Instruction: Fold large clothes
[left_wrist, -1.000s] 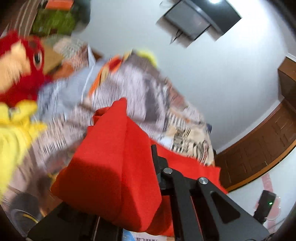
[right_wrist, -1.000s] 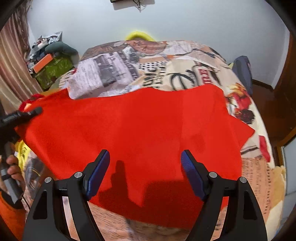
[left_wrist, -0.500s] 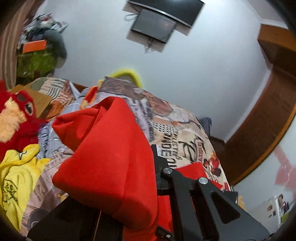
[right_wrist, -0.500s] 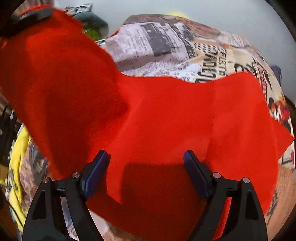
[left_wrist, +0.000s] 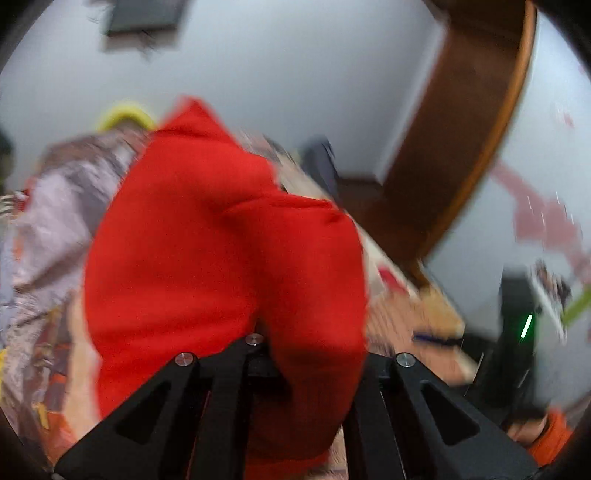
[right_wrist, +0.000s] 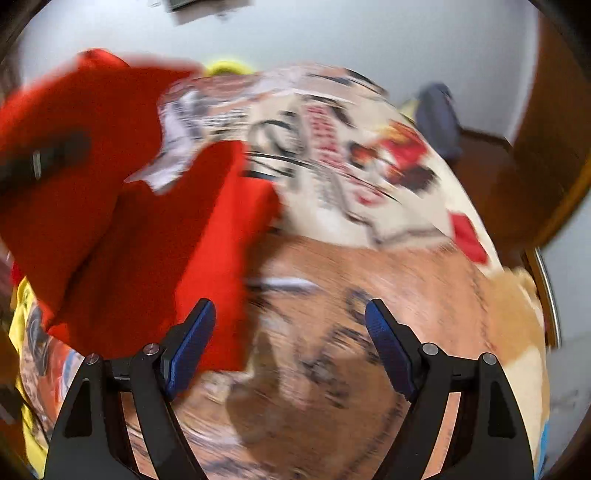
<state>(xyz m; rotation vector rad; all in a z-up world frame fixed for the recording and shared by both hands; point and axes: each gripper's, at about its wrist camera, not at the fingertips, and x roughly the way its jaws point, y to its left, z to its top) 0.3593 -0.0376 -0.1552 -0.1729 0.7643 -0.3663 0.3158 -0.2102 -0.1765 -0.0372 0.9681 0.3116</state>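
A large red garment (left_wrist: 221, 240) hangs bunched over my left gripper (left_wrist: 306, 354), which is shut on its cloth; the fingertips are hidden under the folds. In the right wrist view the red garment (right_wrist: 140, 229) is lifted and doubled over at the left, above the printed bedspread (right_wrist: 369, 206). My right gripper (right_wrist: 290, 332) is open and empty, its blue pads (right_wrist: 195, 332) spread wide over the bedspread, the left pad next to the garment's edge. Both views are motion-blurred.
A yellow garment (right_wrist: 22, 325) lies at the bed's left edge. A dark blue item (right_wrist: 437, 118) sits at the bed's far right corner. A brown wooden wardrobe (left_wrist: 461, 129) stands on the right, white wall behind.
The left gripper has swung the red cloth up and to the right across the bed. The garment no longer spreads under the right gripper; bare bedspread shows there now.
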